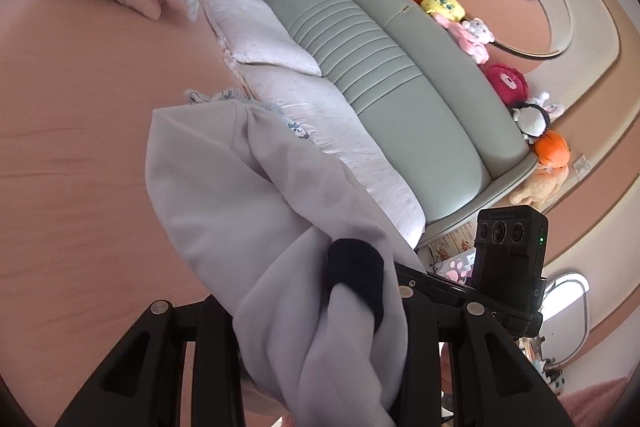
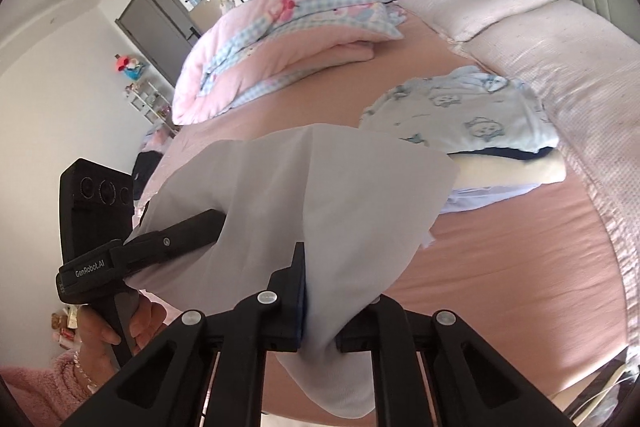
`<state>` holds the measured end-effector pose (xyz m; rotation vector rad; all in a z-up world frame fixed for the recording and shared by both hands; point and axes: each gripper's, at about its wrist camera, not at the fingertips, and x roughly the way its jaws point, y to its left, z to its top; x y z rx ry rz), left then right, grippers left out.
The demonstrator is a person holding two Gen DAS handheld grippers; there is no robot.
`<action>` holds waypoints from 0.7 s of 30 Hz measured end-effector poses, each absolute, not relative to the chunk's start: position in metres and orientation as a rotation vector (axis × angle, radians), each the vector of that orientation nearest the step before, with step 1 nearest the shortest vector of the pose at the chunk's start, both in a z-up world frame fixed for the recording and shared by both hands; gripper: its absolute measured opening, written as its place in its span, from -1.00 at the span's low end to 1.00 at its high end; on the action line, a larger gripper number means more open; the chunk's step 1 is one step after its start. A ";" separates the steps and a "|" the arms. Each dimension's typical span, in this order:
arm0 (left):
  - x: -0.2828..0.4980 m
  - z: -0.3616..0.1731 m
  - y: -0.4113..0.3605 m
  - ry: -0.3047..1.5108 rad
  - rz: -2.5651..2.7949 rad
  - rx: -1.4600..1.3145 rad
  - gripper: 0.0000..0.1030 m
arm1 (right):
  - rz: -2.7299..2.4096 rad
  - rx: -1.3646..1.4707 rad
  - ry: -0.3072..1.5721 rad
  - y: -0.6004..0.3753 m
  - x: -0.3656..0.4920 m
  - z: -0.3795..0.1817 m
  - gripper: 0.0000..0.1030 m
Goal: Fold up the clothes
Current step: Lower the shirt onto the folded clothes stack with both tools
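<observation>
Right gripper (image 2: 316,307), bottom centre of the right wrist view, is clamping a pale lilac garment (image 2: 320,195); the fabric is passing between its closed fingers and draping below them. In the same view the left gripper (image 2: 216,223) is reaching in from the lower left, its finger disappearing under the garment's edge, with a hand (image 2: 132,323) in a fluffy pink sleeve (image 2: 36,391) gripping its handle. In the left wrist view the left gripper (image 1: 356,311) is pinching a bunched fold of the same garment (image 1: 224,195), one black fingertip (image 1: 354,275) showing above the cloth; the right gripper's camera body (image 1: 508,267) is sitting at lower right. The garment is hanging lifted between the two tools, above the pink bedsheet (image 2: 500,267). Further back, at centre right of the right wrist view, a stack of folded clothes (image 2: 472,115) topped by a light blue bear-print piece is lying on the sheet beside a pale pink pillow (image 2: 580,67). A folded pink and blue gingham quilt (image 2: 280,39) is lying at upper centre. Grey padded headboard (image 1: 400,75) and a row of plush toys (image 1: 444,3) are occupying the far upper right of the left wrist view.
</observation>
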<state>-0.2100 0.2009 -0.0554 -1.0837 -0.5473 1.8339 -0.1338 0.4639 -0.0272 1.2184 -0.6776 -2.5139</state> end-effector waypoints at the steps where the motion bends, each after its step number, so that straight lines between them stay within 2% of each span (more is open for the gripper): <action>1: -0.215 -0.053 0.210 -0.540 1.832 -1.082 -0.38 | -2.527 1.217 -0.680 0.473 -0.134 -0.027 -0.85; 8: -0.277 -0.016 0.274 -0.492 1.843 -0.999 -0.38 | -2.626 1.120 -0.697 0.544 -0.173 0.008 -0.84; 12: -0.321 -0.024 0.304 -0.520 1.839 -1.016 -0.37 | -2.657 1.118 -0.718 0.581 -0.222 0.011 -0.78; 13: -0.332 -0.034 0.310 -0.540 1.834 -1.045 -0.35 | -2.657 1.138 -0.727 0.588 -0.234 0.003 -0.78; 16: -0.358 -0.083 0.327 -0.560 1.860 -1.182 -0.32 | -2.677 1.278 -0.761 0.599 -0.274 -0.043 -0.60; 18: -0.371 -0.119 0.331 -0.563 1.875 -1.286 -0.18 | -2.657 1.425 -0.774 0.604 -0.293 -0.084 -0.52; 19: -0.375 -0.130 0.327 -0.612 1.846 -1.304 0.04 | -2.640 1.483 -0.792 0.605 -0.298 -0.101 -0.32; 21: -0.381 -0.130 0.315 -0.695 1.794 -1.324 0.06 | -2.628 1.445 -0.850 0.609 -0.298 -0.113 -0.29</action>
